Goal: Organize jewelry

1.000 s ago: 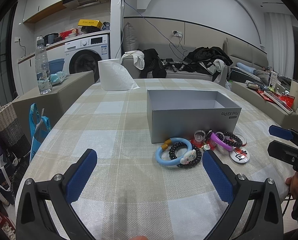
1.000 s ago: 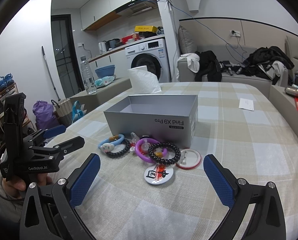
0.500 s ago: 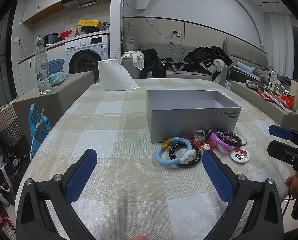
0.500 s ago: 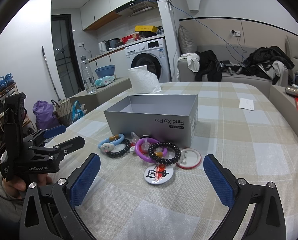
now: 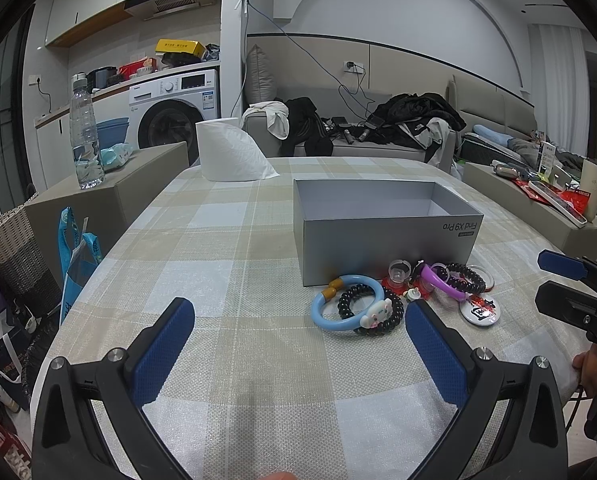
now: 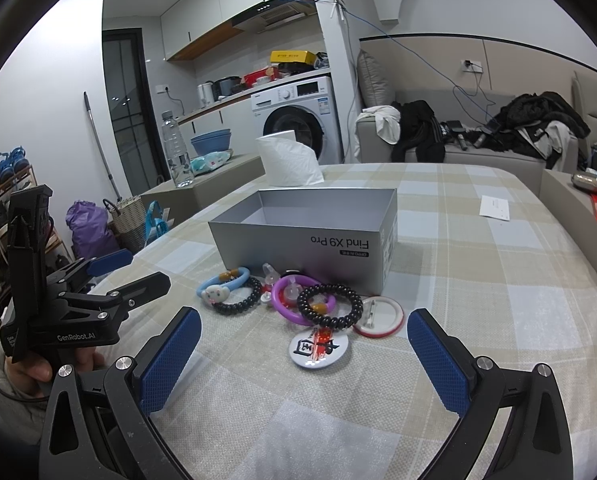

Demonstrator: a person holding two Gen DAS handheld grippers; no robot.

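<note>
An open grey box [image 5: 382,236] [image 6: 310,240] stands on the checked tablecloth. In front of it lies a jewelry pile: a light blue bangle with a white charm [image 5: 340,306] [image 6: 223,283], black coil bands [image 5: 372,310] [image 6: 329,304], a purple bangle [image 5: 442,282] [image 6: 286,300], a white round badge [image 5: 480,311] [image 6: 318,347] and a red-rimmed badge [image 6: 380,318]. My left gripper [image 5: 298,326] is open and empty, short of the pile. My right gripper [image 6: 304,332] is open and empty, just short of the white badge.
A white tissue roll [image 5: 228,156] stands behind the box. A slip of paper [image 6: 494,207] lies on the far right of the table. Benches flank the table; a water bottle [image 5: 84,136] stands on the left one. A sofa with clothes is behind.
</note>
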